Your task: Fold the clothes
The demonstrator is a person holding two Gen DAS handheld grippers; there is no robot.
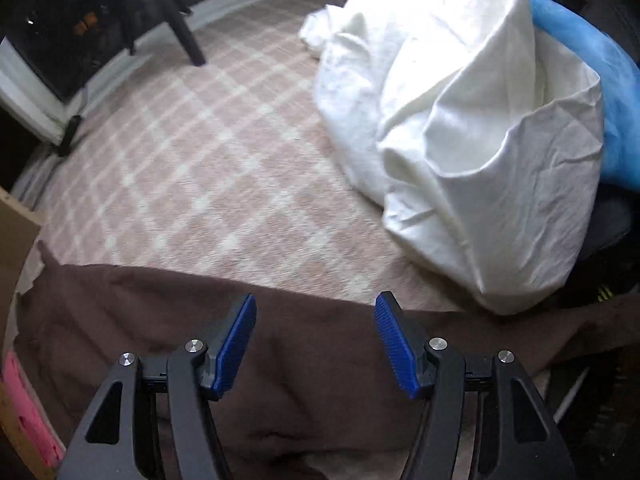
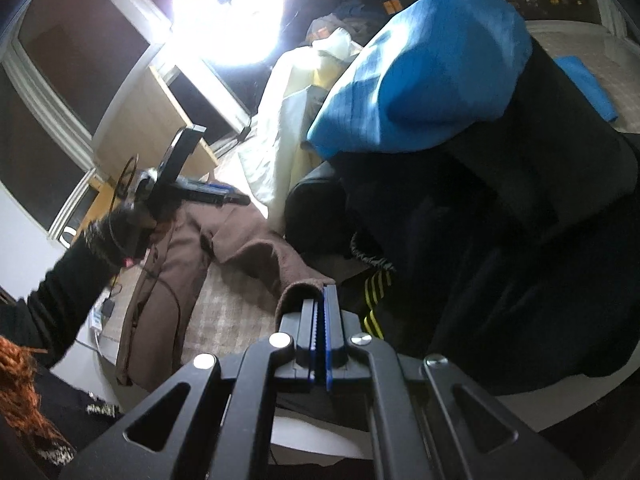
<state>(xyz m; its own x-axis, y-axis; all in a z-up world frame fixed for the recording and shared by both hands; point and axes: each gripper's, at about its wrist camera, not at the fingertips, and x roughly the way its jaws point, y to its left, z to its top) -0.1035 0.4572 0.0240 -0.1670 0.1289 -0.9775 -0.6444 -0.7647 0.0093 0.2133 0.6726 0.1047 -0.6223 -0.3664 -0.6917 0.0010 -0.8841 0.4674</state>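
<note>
Right now my right tool is closed tight on a folded edge of the brown garment, which looks like a sleeve end or corner lifted a little off the checked bed cover. From that pinch the cloth runs away and to the left, long axis heading toward my left tool, seen across the bed at the far end of the garment. In the left wrist view that left tool stands wide open with nothing between its blue pads, hovering over the brown garment, whose edge crosses just ahead of the tips. I judge the left one is nearer the free end, so it should bite there. White bedding is heaped beyond.
</note>
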